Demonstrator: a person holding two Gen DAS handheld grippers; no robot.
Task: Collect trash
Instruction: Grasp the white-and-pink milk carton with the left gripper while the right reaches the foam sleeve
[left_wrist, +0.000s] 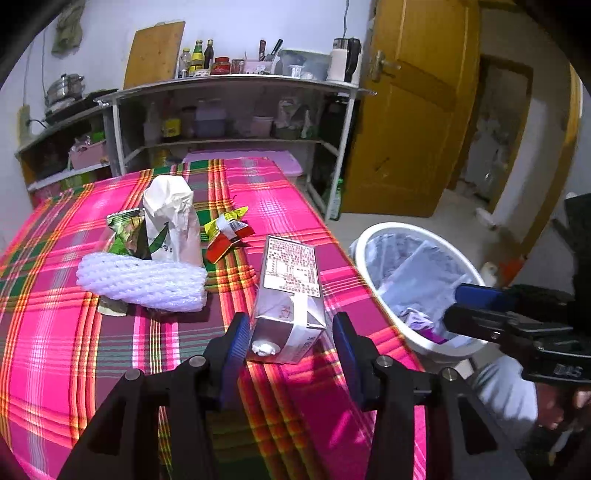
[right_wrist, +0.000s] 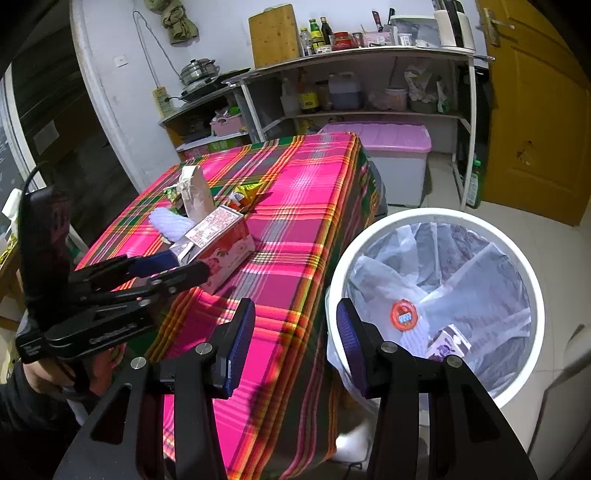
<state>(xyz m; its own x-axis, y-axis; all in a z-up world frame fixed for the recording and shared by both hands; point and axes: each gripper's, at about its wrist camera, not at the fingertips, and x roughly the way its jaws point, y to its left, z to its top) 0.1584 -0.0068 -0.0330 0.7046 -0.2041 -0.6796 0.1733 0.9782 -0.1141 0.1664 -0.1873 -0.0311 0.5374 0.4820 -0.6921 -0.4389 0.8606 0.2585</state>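
Desk (left_wrist: 55, 332) under plaid cloth; white bin (right_wrist: 532, 258) on the floor off its right edge, some trash already inside. Carton (left_wrist: 288, 295) lies near the desk's front right edge, its end between the spread jaws of the left gripper (left_wrist: 290, 341), one pad close or touching, no squeeze visible; right gripper (right_wrist: 295, 343) hangs released and empty over the bin rim. Risk, as I judge it: closing on just the carton's end could swivel it or push it off the edge, and foam net (left_wrist: 142, 282), paper bag (left_wrist: 171, 221) and wrappers (left_wrist: 227, 236) remain.

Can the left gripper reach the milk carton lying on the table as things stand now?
Probably yes. The milk carton lies on its side with its near end already between the open fingers of the left gripper. Nothing stands between them; the foam net lies apart, further left.
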